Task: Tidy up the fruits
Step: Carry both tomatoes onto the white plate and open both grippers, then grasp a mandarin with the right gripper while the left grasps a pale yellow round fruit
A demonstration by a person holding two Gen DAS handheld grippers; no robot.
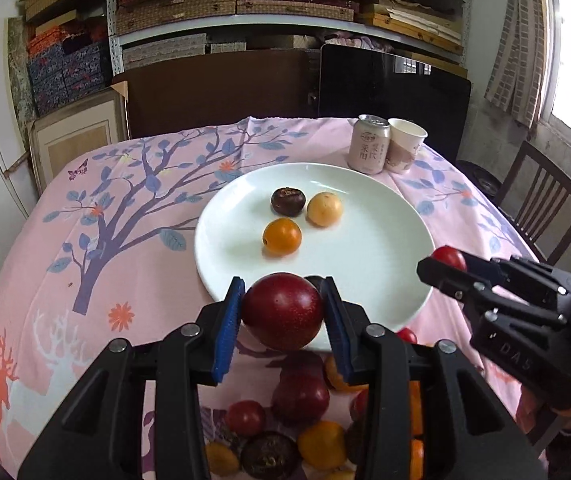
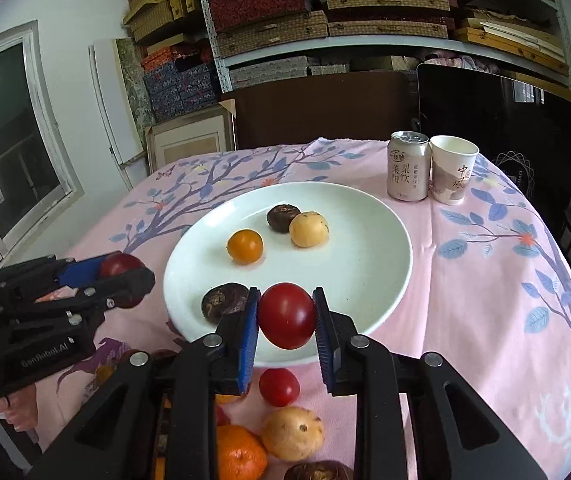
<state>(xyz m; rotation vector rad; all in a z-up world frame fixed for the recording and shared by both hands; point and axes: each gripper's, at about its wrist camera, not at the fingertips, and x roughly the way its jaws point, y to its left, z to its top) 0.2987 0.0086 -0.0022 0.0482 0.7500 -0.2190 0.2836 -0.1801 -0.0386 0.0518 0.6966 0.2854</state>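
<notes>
Fruit filled both your tools: left gripper [image 1: 282, 312] pinched a dark red plum [image 1: 282, 310], right gripper [image 2: 286, 316] pinched a red tomato [image 2: 286, 315], above the white plate [image 2: 365, 264].

Left gripper [image 2: 125, 276] body: "GenRobot.AI". Paper cup [image 2: 452, 170]: "中国風". Can [image 2: 408, 166]: "梨饮".

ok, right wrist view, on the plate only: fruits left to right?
dark brown fruit at the near rim → orange fruit → dark brown fruit at the back → pale yellow fruit
</notes>
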